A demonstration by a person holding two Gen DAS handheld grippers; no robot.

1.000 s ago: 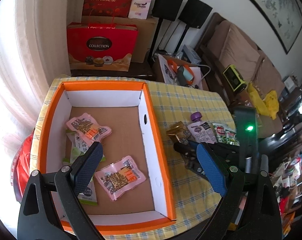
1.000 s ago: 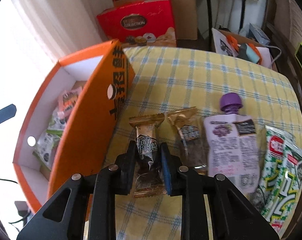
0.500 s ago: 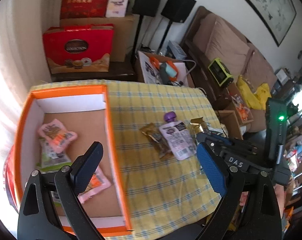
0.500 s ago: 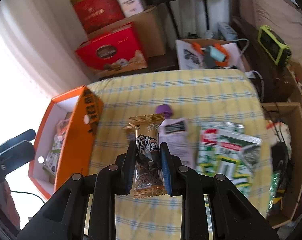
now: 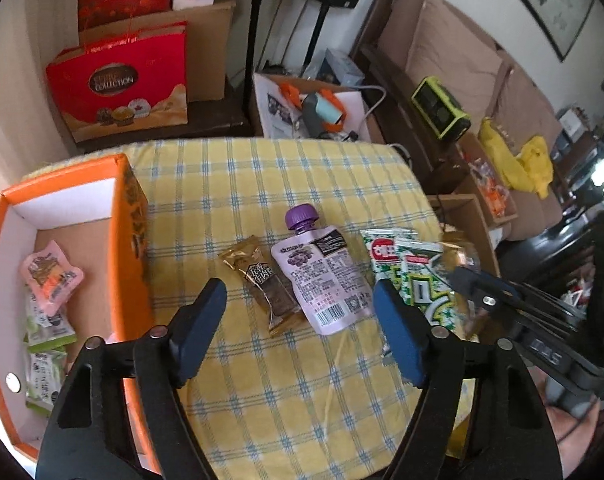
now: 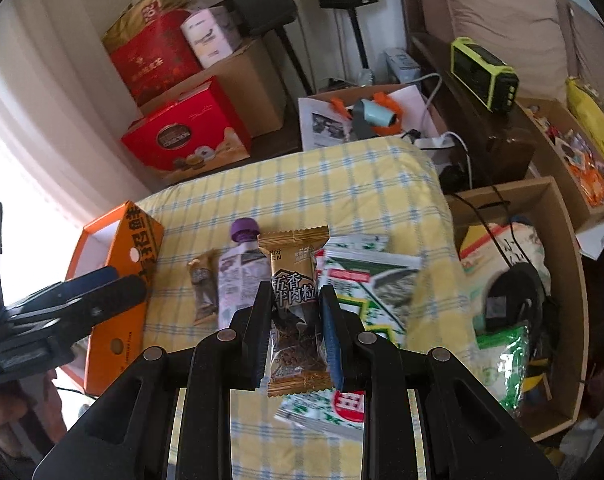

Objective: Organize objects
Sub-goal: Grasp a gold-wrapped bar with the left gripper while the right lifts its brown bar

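An orange box [image 5: 130, 240] is seen at the table's left edge, w/ pink and green packets [image 5: 50, 276] lying inside. The left gripper [image 5: 300, 312] is held above the yellow checked cloth [image 5: 262, 184], just right of the box; its jaws have just been closing but are still well apart, w/ nothing gripped or touched. Below the gap, a gold snack bar [image 5: 266, 284] and a purple-capped pouch [image 5: 321, 276] lie side by side on the cloth, then 2 green-white packs [image 5: 417, 276] further right. The right gripper [image 6: 296, 320] is closed tight on a 2nd gold bar [image 6: 296, 300], pinched mid-wrapper by both pads and held upright, clear of the cloth, over the pouch and green-white packs.
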